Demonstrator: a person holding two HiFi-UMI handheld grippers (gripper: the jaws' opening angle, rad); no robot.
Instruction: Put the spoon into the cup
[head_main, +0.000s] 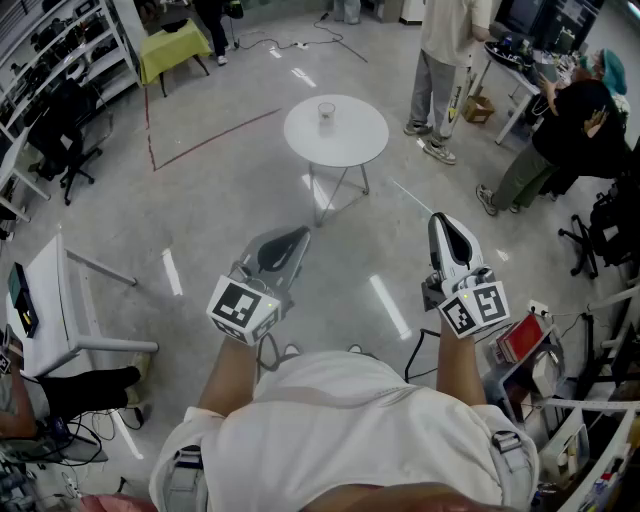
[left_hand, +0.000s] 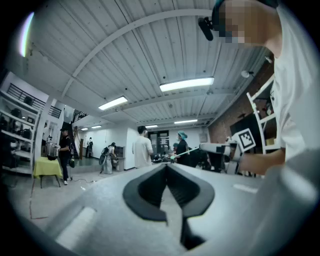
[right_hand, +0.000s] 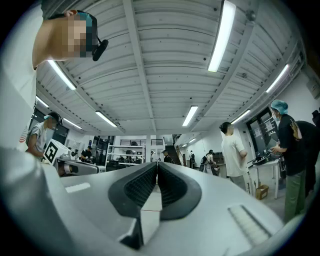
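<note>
A clear glass cup (head_main: 326, 112) stands on a small round white table (head_main: 360, 140) on the floor ahead. Well short of the table, my right gripper (head_main: 437, 218) is shut on a thin pale spoon (head_main: 412, 198) that sticks out forward from its tips toward the table. The left gripper view shows that spoon (left_hand: 187, 150) as a slim rod with a greenish end. In the right gripper view the jaws (right_hand: 157, 163) are pressed together. My left gripper (head_main: 300, 233) is held level beside it, shut with nothing in it (left_hand: 166, 165).
People stand behind the table at the back right (head_main: 445, 60), one bent over a desk (head_main: 575, 130). Shelving (head_main: 60, 60) and a yellow-covered table (head_main: 172, 48) are at the back left. A white cart (head_main: 60, 310) is near my left; boxes and clutter (head_main: 525, 340) lie at my right.
</note>
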